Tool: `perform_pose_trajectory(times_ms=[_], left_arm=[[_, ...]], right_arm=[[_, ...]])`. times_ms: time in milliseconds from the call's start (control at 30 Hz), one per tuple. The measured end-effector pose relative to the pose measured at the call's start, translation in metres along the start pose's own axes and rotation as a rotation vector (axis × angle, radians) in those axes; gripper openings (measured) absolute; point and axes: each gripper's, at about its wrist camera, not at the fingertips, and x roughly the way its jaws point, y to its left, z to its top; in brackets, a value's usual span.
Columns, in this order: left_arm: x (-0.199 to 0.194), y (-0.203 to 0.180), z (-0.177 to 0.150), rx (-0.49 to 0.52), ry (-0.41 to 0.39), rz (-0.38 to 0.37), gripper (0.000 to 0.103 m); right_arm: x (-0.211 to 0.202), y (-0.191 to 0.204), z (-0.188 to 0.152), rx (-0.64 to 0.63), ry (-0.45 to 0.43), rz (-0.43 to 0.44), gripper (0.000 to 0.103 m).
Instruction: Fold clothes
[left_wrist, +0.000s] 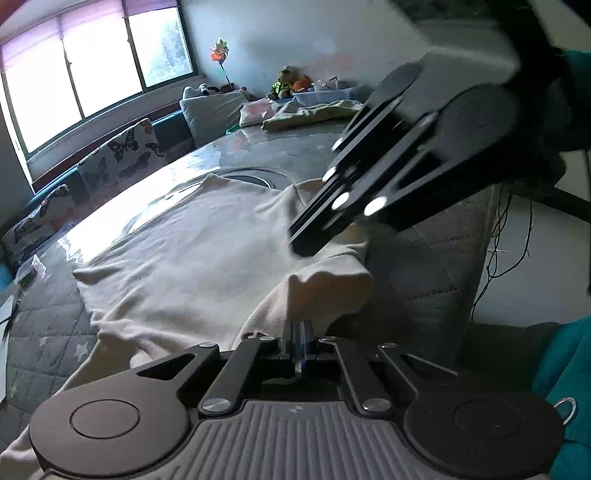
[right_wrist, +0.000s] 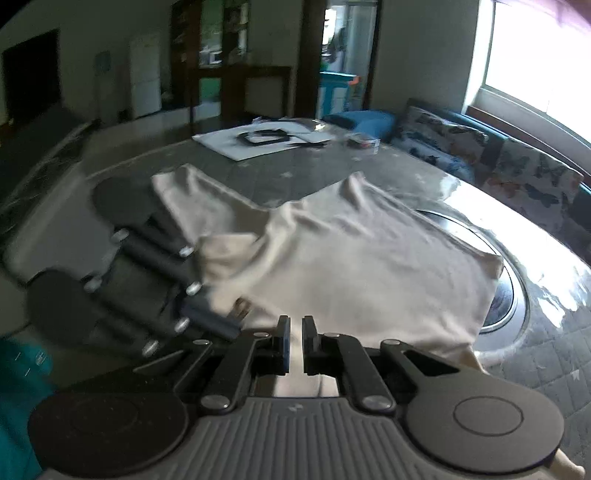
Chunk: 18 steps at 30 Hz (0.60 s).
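A cream garment lies spread on the quilted grey table; it also shows in the right wrist view. My left gripper is shut on a raised fold of the garment's near edge. It shows from the side in the right wrist view, at the cloth's left edge. My right gripper hovers just over the garment's near edge with a narrow gap between its fingers and cloth visible below. It shows blurred in the left wrist view, above the cloth.
A round metal inset sits in the table under the garment's far side. A green cloth and pillows lie at one end. White paper with black parts lies at the other. A butterfly-print sofa runs along the window side.
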Motion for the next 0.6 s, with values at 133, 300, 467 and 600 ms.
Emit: perform_pose_trajectory(times_ms=[133, 300, 467, 600], left_arm=[[-0.011, 0.015, 0.007, -0.051, -0.031, 0.021, 0.006], [-0.005, 0.032, 0.027, -0.131, -0.06, 0.06, 0.006], [0.021, 0.034, 0.045, -0.2, -0.061, 0.062, 0.006], [0.041, 0.025, 0.058, -0.226, -0.058, 0.022, 0.006]], right_arm=[[0.02, -0.005, 0.001, 0.036, 0.025, 0.019, 0.005], [0.029, 0.003, -0.016, 0.026, 0.069, 0.056, 0.008], [-0.001, -0.006, -0.025, 0.086, 0.027, 0.032, 0.013], [-0.034, -0.032, -0.036, 0.168, 0.004, -0.104, 0.026]])
